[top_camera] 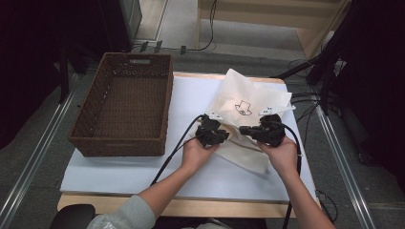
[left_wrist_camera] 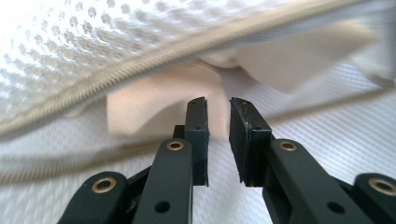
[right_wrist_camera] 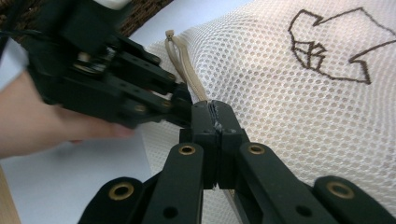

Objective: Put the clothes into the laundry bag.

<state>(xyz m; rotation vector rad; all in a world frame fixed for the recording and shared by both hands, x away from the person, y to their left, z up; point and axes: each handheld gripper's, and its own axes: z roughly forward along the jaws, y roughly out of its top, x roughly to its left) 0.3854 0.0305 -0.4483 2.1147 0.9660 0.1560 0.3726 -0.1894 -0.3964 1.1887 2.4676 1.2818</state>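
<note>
The white mesh laundry bag (top_camera: 248,107) lies on the white sheet (top_camera: 119,167) covering the table, and both claws are right at its near edge. The right claw (right_wrist_camera: 215,114) has its jaws pressed tight together on the bag's zipper edge (right_wrist_camera: 187,70), mesh pinched between the pads. The bag's printed black outline figure (right_wrist_camera: 327,46) sits up and to the right of that claw's tips. Just to that claw's left, the left claw (right_wrist_camera: 180,100) pokes in beside the same edge, the hand (right_wrist_camera: 42,116) behind it. In the left gripper view, the left claw (left_wrist_camera: 218,121) has a narrow gap between its jaws, nothing pinched between them; the zipper (left_wrist_camera: 140,70) runs across above its tips and a cream cloth (left_wrist_camera: 154,107) lies inside the bag straight ahead. From above, the brown wicker basket (top_camera: 124,102) stands well off to the left of the left claw (top_camera: 212,131), the right claw (top_camera: 258,131) beside it.
</note>
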